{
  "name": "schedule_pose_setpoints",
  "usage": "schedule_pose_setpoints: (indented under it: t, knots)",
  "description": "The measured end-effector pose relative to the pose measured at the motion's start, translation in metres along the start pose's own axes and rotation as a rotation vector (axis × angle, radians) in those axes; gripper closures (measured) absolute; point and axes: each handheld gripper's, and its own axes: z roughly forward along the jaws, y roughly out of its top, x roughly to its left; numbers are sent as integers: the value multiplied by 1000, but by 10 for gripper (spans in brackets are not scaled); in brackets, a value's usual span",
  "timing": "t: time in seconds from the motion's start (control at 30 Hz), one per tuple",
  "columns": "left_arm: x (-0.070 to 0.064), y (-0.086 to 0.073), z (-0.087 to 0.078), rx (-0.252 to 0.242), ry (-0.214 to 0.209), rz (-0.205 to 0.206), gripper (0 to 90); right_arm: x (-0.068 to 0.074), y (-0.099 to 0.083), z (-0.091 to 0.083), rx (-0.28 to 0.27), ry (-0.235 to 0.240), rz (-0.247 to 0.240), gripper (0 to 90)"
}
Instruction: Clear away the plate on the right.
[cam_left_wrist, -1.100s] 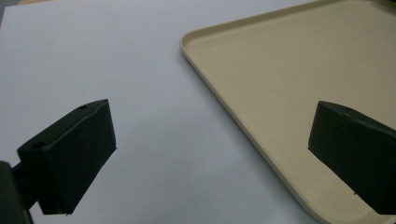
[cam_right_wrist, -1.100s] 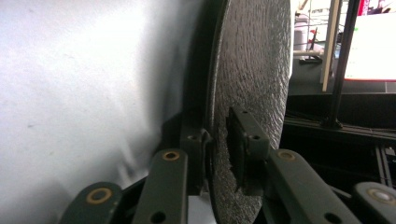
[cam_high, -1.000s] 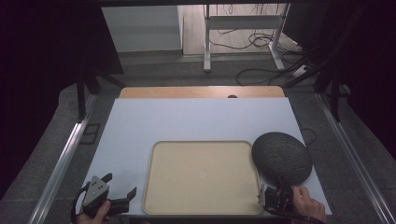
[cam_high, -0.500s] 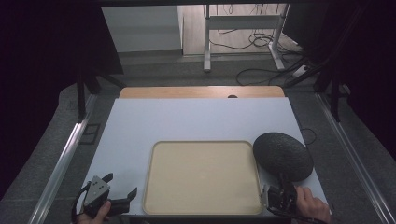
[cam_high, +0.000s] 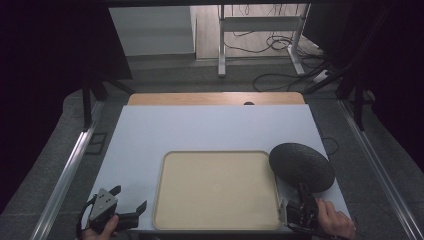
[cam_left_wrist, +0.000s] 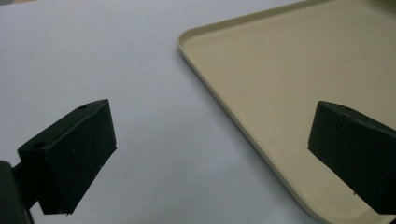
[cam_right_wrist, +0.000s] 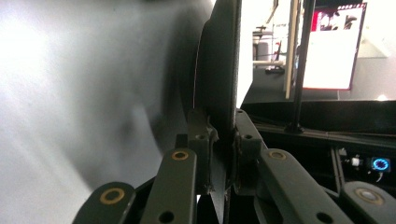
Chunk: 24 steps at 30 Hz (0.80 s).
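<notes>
Right gripper: the right gripper (cam_high: 301, 202), at the table's near right corner, is clenched on the near rim of a dark round plate (cam_high: 301, 166); in the right gripper view the jaws pinch the plate (cam_right_wrist: 219, 74) edge-on, one on each face.

Plate: it sits at the right of the white table (cam_high: 200, 130), just beside the right rim of the beige tray (cam_high: 216, 189). It seems tilted, with the gripped edge raised, though the high view does not show how much of it touches the table.

Left gripper: the left gripper (cam_high: 122, 207) is released, jaws wide apart and holding nothing, above bare table just beside the tray's near left corner; the left gripper view shows the tray rim (cam_left_wrist: 210, 88) running between the jaws.

Slip risk: the grip takes in only a narrow strip of rim, so the plate's weight hangs well out from the jaws. A quick swing or a slackened squeeze could likely let it pivot or drop.

Snag risk: the raised tray rim lies between plate and tray floor. A low carry toward the tray may catch it and shove the tray.

Surroundings: the tray is empty, and a wooden strip (cam_high: 215, 98) runs along the table's far edge. Cables (cam_high: 280, 45) lie on the floor beyond, well apart from the work.
</notes>
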Motion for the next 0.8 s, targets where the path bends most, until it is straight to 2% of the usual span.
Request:
schedule_pose_setpoints:
  t: [0.03, 0.07, 0.13, 0.17, 0.2, 0.23, 0.27, 0.3, 0.33, 0.4, 0.43, 0.47, 0.5, 0.53, 0.67, 0.7, 0.73, 0.8]
  knots:
    - [0, 0, 0, 0, 0, 0, 5, 0, 1, -1, -3, -3, 0, 815]
    - [0, 0, 0, 0, 0, -1, 5, -2, 1, 0, -20, 43, 4, 815]
    - [0, 0, 0, 0, 0, -2, 5, -1, 1, 1, -59, 23, 18, 815]
    - [0, 0, 0, -1, 0, -3, 5, -3, 2, -3, -33, 26, 9, 815]
    - [0, 0, 0, -1, 0, -3, 5, -4, 1, -3, -49, 22, -3, 815]
    - [0, 0, 0, -2, -1, -4, 5, -4, 2, -4, -43, 19, -1, 815]
    - [1, 0, 0, -2, -1, -5, 5, -2, 2, -2, -76, 7, 13, 815]
    - [1, 0, 0, -2, -1, -6, 5, -3, 4, -8, -24, -37, -9, 815]
    - [1, 0, 0, -2, -1, -7, 5, -4, 4, -7, -50, 15, 0, 814]
    - [1, 0, 0, -3, 0, -9, 5, -3, 4, -5, -86, 7, -3, 814]
    - [1, 0, 0, -4, 0, -11, 5, -1, 5, -6, -109, -26, -1, 812]
    - [1, 0, 0, -5, -1, -13, 5, -1, 5, -6, -109, -26, -1, 812]
    - [1, 0, 0, -5, -1, -15, 5, -2, 6, -6, -106, 0, -5, 810]
    - [2, 0, 0, -5, -2, -16, 5, -4, 8, -11, -72, 10, -18, 809]
    - [2, -1, -1, -5, -1, -16, 5, -4, 13, -15, -79, 9, -42, 808]
    - [2, -1, -1, -5, -2, -17, 5, -1, 14, -12, -132, -33, -29, 808]
    - [2, -1, -1, -5, -2, -17, 5, -4, 16, -17, -95, 4, -41, 808]
    - [2, -1, -1, -5, -1, -19, 5, -4, 20, -19, -109, -6, -44, 808]
